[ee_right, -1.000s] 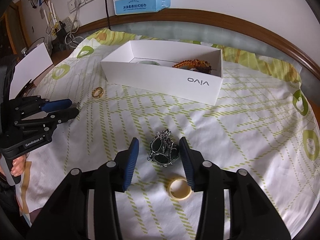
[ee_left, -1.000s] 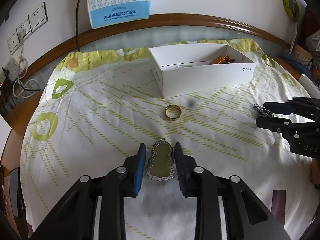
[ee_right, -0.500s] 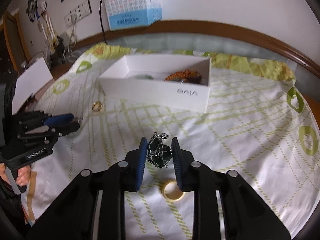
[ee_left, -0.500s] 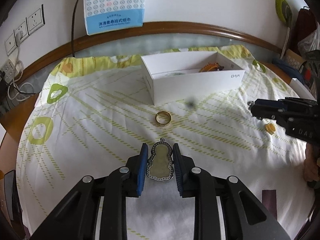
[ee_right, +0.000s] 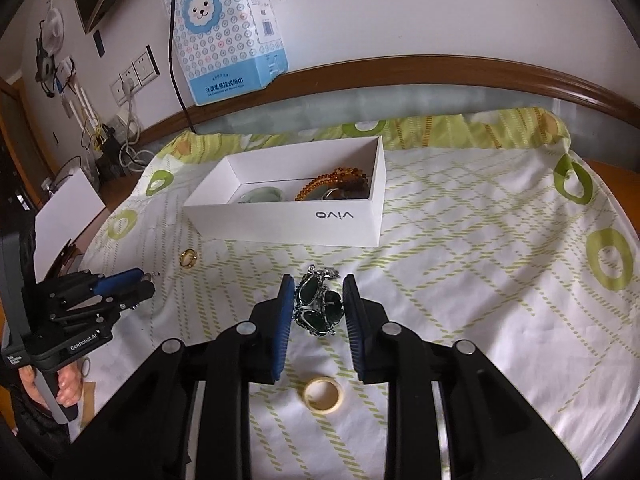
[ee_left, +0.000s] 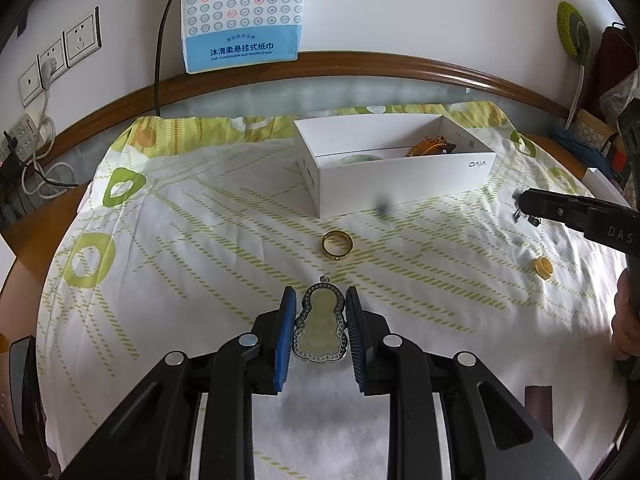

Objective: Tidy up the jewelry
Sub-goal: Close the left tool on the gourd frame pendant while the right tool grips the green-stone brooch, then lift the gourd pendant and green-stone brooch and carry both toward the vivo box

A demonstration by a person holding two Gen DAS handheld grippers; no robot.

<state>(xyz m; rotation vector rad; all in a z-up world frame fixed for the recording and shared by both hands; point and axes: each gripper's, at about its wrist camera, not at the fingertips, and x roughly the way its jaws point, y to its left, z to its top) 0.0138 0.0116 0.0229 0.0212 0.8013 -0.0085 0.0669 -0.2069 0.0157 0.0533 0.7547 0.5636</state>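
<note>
Your left gripper (ee_left: 320, 320) pinches the gourd pendant (ee_left: 320, 326); your right gripper (ee_right: 318, 306) clamps the dark-stone bracelet (ee_right: 319, 306). Only the right view shows the beads inside the white box (ee_right: 288, 224).

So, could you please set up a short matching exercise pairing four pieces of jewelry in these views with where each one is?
Things:
1. pale green gourd-shaped pendant with a silver rim
2. dark-stone silver bracelet
3. shiny gold ring
4. amber bead bracelet

Places:
A. inside the white cardboard box
B. between the left gripper pads
C. loose on the patterned cloth, in front of the box
D. between the right gripper pads

Pairs: 1-B, 2-D, 3-C, 4-A
</note>
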